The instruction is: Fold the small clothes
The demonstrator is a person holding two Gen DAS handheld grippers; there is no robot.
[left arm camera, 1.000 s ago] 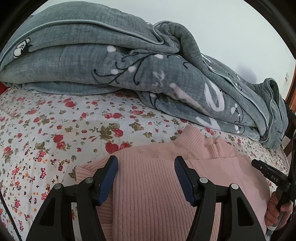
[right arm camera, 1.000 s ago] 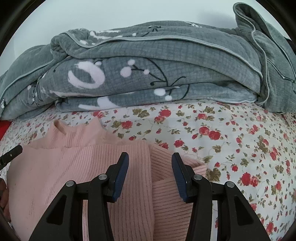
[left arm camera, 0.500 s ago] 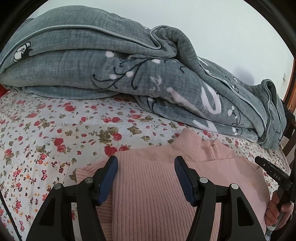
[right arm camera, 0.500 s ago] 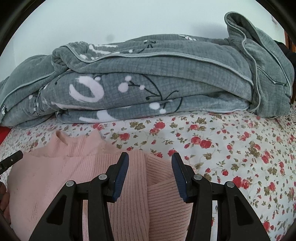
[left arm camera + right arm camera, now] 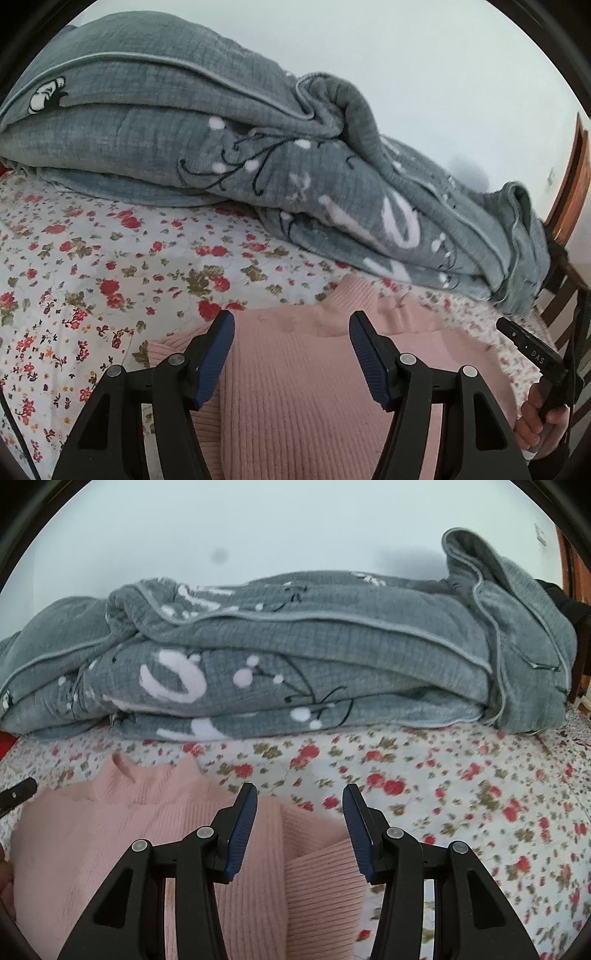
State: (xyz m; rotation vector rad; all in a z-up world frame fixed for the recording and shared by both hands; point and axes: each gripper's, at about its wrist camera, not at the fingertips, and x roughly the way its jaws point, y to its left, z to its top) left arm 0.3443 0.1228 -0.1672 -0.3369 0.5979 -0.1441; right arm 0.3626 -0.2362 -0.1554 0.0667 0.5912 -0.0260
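Pink sweater (image 5: 295,398) (image 5: 122,834) — ribbed knit, high collar, small size. Lies flat on the flowered bedsheet, collar toward the grey quilt, near but apart from it. Both sleeves folded inward over the body — one ribbed sleeve crosses diagonally at the right-hand edge.

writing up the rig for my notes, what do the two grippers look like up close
Both match: the left gripper and the right gripper each have two black plastic fingers with silver rivets at the joints and ribbed dark blue pads. In the left view, the right gripper's black body carries white letters "DAS", with a hand around its handle. No sleeve shows.
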